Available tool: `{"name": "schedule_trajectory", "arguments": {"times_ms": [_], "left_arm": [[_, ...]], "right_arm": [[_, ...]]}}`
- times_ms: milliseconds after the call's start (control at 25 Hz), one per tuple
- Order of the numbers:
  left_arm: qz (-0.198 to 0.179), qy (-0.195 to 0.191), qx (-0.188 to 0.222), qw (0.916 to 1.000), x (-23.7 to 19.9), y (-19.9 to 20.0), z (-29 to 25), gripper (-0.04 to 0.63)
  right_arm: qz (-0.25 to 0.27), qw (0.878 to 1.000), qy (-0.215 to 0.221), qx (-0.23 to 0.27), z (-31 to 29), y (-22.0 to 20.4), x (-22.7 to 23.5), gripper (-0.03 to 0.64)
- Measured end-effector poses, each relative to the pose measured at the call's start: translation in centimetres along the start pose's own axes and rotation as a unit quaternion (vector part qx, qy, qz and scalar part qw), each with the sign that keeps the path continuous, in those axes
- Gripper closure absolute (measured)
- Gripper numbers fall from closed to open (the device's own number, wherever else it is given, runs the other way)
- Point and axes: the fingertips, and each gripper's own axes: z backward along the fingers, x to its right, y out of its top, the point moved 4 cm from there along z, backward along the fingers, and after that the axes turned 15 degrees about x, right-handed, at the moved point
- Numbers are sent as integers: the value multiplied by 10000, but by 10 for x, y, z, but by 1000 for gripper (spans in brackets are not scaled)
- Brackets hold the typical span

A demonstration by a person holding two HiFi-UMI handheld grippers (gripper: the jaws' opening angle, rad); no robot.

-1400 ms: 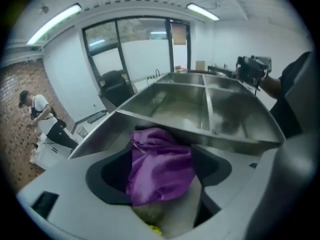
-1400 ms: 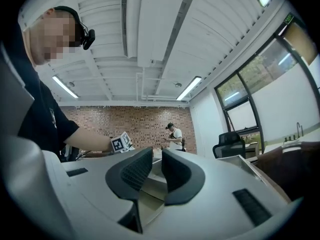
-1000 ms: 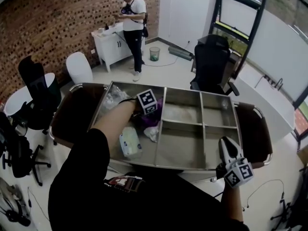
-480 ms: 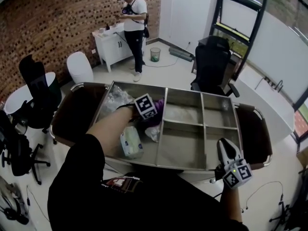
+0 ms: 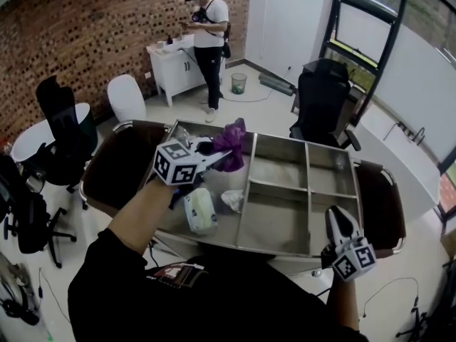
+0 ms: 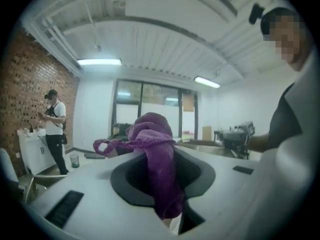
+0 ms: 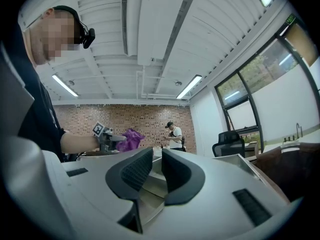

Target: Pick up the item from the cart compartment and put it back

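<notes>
A purple cloth (image 5: 232, 142) hangs in the air above the left compartment of the steel cart (image 5: 285, 252). My left gripper (image 5: 214, 152) is shut on it, raised well over the cart's rim. In the left gripper view the purple cloth (image 6: 156, 149) bunches up over the jaws and drapes down between them. My right gripper (image 5: 340, 221) hovers at the cart's near right corner, its jaws a narrow gap apart with nothing between them. From the right gripper view the cloth (image 7: 129, 139) shows far off to the left.
A white packet (image 5: 200, 211) and a crumpled white item (image 5: 231, 200) lie in the cart's left compartment. The middle and right compartments (image 5: 275, 223) hold little. A black office chair (image 5: 323, 95) stands behind the cart. A person (image 5: 211, 38) stands at a white cabinet far back.
My left gripper closed on the purple cloth down in the left compartment and has lifted it up and leftward, above the rim. The right gripper has barely moved.
</notes>
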Motion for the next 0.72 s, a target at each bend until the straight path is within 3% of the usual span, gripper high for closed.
{"name": "schedule_trajectory", "arguments": {"times_ms": [120, 240, 320, 560, 720], "left_arm": [[406, 183, 1156, 9923, 23, 21, 36, 508], [941, 267, 1806, 9787, 43, 24, 65, 512], [988, 314, 1831, 9776, 51, 21, 76, 518], [694, 69, 1447, 9870, 74, 13, 80, 528], [947, -54, 1402, 9856, 78, 10, 80, 526]], "right_arm": [[-19, 10000, 20, -13, -4, -2, 0, 554], [-22, 9999, 98, -109, -9, -9, -5, 554], [-28, 9998, 128, -172, -11, -13, -7, 554], [-57, 9995, 208, -221, -14, -16, -8, 554], [-39, 9995, 227, -228, -14, -15, -10, 554]]}}
